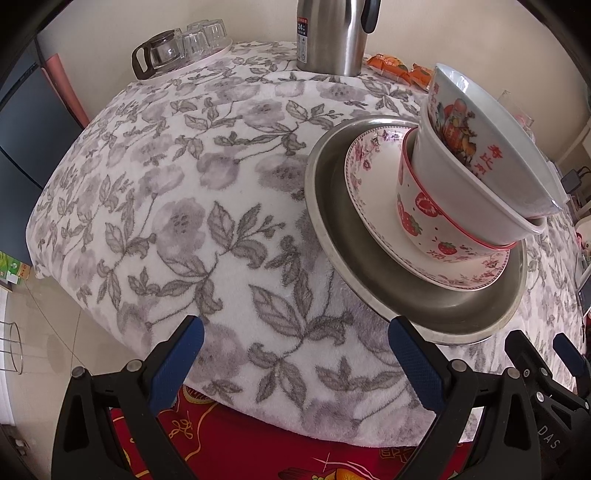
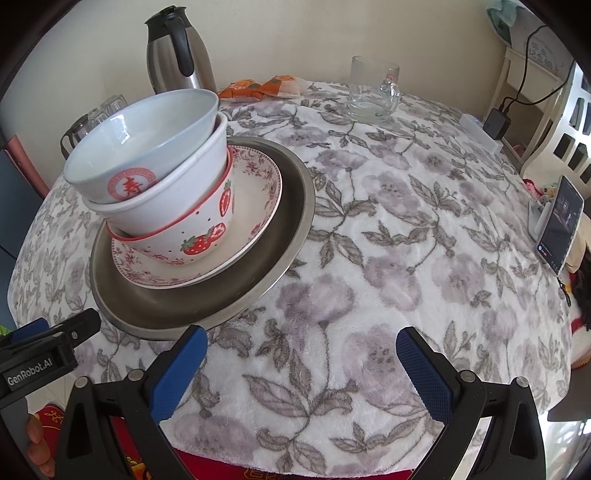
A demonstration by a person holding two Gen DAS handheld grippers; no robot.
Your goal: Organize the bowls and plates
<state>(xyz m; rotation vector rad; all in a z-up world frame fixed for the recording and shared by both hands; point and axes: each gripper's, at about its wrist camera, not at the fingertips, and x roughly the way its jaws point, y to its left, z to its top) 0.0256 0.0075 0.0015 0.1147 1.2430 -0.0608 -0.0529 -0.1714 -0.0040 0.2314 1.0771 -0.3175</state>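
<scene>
A stack stands on the floral-cloth table: a steel plate [image 1: 369, 273] [image 2: 207, 295] at the bottom, a pink-flowered plate [image 1: 373, 206] [image 2: 258, 181] on it, then a strawberry bowl [image 1: 424, 218] [image 2: 199, 236], a plain white bowl [image 1: 491, 195] [image 2: 177, 192] and a pale blue bowl with red characters [image 1: 476, 129] [image 2: 147, 147] on top. The upper bowls lean. My left gripper [image 1: 295, 332] is open and empty, left of the stack near the table's front edge. My right gripper [image 2: 301, 343] is open and empty, right of the stack.
A steel thermos jug [image 1: 332, 33] [image 2: 177, 48], orange snack packets [image 1: 399, 68] [image 2: 258, 88], a tray of glasses with a glass pot [image 1: 177, 48] and a glass mug [image 2: 373, 88] stand at the back. A phone on a stand [image 2: 559, 225] is at the right edge.
</scene>
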